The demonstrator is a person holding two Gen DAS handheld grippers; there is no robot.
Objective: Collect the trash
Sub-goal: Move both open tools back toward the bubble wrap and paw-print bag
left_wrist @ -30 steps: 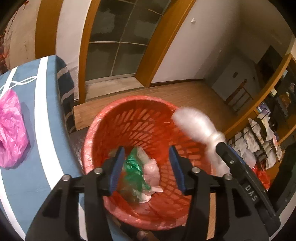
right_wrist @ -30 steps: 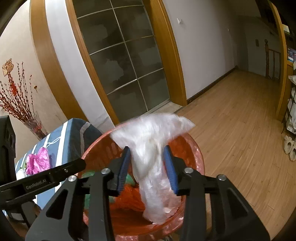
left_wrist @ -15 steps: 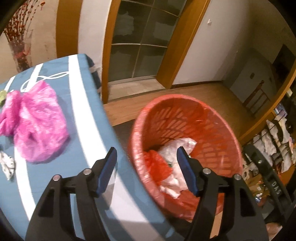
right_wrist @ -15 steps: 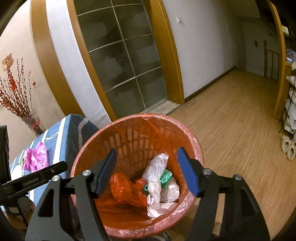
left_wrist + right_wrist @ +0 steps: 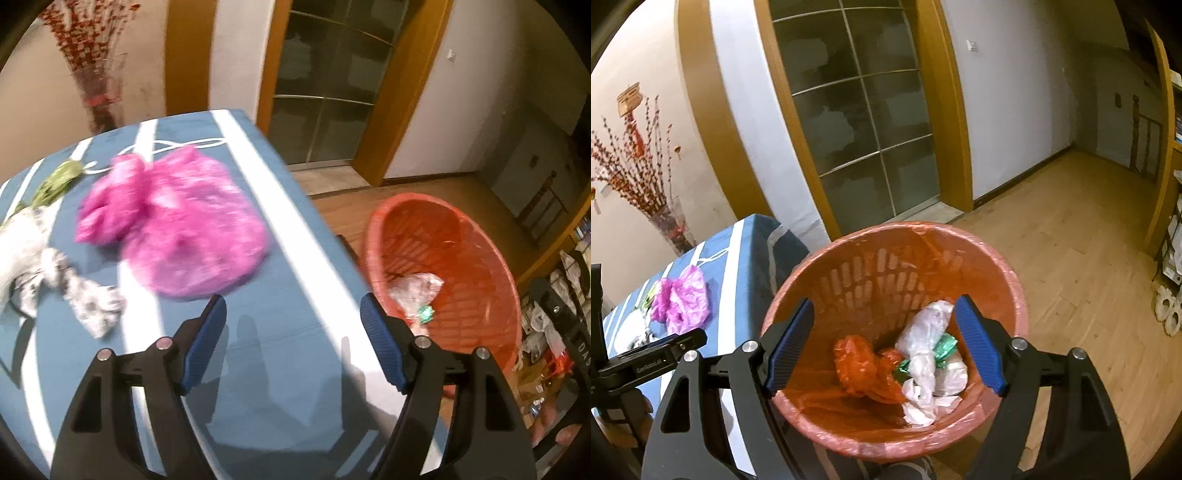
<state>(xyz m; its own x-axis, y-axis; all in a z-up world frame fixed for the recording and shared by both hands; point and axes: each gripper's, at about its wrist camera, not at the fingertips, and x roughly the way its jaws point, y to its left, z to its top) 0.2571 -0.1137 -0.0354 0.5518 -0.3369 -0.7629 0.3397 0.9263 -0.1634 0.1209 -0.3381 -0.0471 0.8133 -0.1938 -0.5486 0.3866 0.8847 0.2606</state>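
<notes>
Left wrist view: the left gripper (image 5: pixel 293 334) points down at a table covered by a blue cloth with white stripes (image 5: pixel 295 280), its two blue-padded jaws spread wide and opening further, with nothing between them but bare cloth. Just ahead of the jaws and slightly to their left lies a crumpled pink plastic bag (image 5: pixel 177 229), blurred, apart from the pads. Further left of the gripper is a pale, speckled crumpled wrapper or cloth (image 5: pixel 55 273); the blur makes it hard to say which. Beyond that, at the far left, lies a small green scrap (image 5: pixel 59 179). To the right of the gripper, past the table edge, a red slatted waste basket (image 5: pixel 465 236) stands on the wooden floor, with a clear plastic bag (image 5: pixel 417 288) and a bit of green wrapper (image 5: pixel 426 314) inside it. Right wrist view: the right gripper (image 5: pixel 884 345) hangs directly above the same red basket (image 5: pixel 1015 295), its blue-padded jaws wide apart and opening, holding nothing. Below and between the jaws, in the bottom of the basket, lie a crumpled red plastic bag (image 5: pixel 864 369), a clear bag (image 5: pixel 923 332), a green wrapper (image 5: pixel 943 350) and white paper scraps (image 5: pixel 919 406). To the left of this gripper the striped table (image 5: pixel 738 280) shows the pink bag (image 5: pixel 683 302), and the black body of the left gripper (image 5: pixel 646 363) juts in at the lower left edge
</notes>
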